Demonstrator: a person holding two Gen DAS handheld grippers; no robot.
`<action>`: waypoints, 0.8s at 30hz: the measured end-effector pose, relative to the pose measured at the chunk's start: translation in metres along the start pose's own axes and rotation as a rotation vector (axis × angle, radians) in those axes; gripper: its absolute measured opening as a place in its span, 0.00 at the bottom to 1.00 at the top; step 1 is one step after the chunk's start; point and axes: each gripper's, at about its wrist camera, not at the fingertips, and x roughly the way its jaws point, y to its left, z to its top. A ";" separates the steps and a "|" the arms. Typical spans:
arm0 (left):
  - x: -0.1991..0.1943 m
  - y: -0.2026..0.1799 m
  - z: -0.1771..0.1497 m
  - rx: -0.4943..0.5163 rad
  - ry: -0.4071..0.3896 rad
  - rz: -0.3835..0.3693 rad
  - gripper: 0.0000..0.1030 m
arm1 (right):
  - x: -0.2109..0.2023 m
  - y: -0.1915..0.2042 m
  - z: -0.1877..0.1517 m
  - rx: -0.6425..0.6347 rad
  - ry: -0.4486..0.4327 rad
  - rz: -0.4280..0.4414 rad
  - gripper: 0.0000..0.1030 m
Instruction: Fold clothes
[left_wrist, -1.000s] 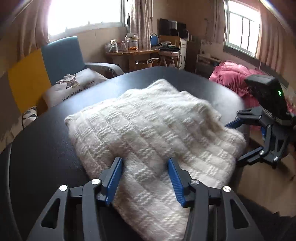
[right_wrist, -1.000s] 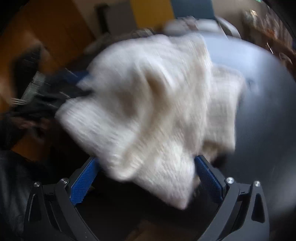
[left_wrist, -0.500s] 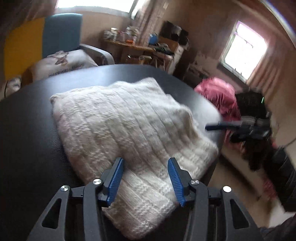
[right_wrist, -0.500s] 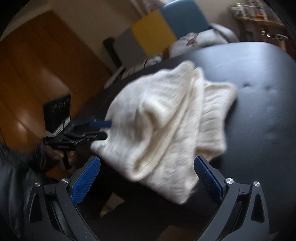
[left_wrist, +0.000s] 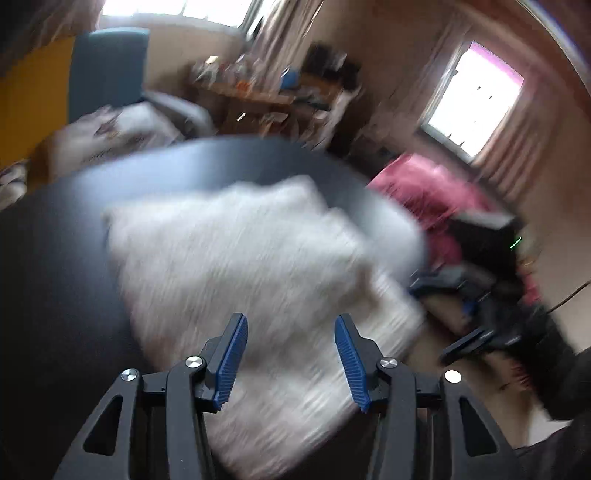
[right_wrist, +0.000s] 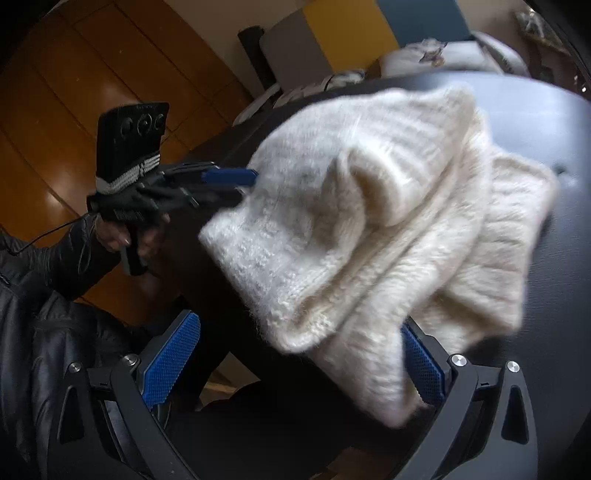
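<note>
A folded cream knitted sweater (left_wrist: 258, 266) lies on the black round table (left_wrist: 66, 236), its near end hanging over the table's edge. It also shows in the right wrist view (right_wrist: 388, 229), bunched in layers. My left gripper (left_wrist: 290, 358) is open, its blue pads apart over the sweater's near end. From the right wrist view the left gripper (right_wrist: 229, 184) sits at the sweater's left edge. My right gripper (right_wrist: 295, 362) is wide open, with the sweater's hanging corner between its pads. In the left wrist view the right gripper (left_wrist: 476, 317) is blurred, off the table's right side.
A blue and yellow armchair (left_wrist: 107, 74) with a printed cushion (left_wrist: 110, 136) stands behind the table. A pink blanket (left_wrist: 424, 188) lies at the right, a cluttered wooden desk (left_wrist: 266, 92) at the back. Wooden floor (right_wrist: 74, 92) lies beyond the table's edge.
The left wrist view has swung and blurred with fast motion. My right gripper has moved closer to the sweater's hanging corner. Both grippers stay open.
</note>
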 end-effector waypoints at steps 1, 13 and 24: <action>0.001 -0.003 0.015 0.017 -0.008 -0.027 0.49 | 0.001 0.001 0.000 0.001 -0.005 0.005 1.00; 0.108 -0.031 0.062 0.113 0.370 -0.046 0.48 | 0.017 0.020 -0.002 -0.034 -0.054 0.143 1.00; 0.077 -0.006 0.058 -0.062 0.222 -0.181 0.49 | -0.025 0.019 -0.010 -0.058 -0.158 0.159 1.00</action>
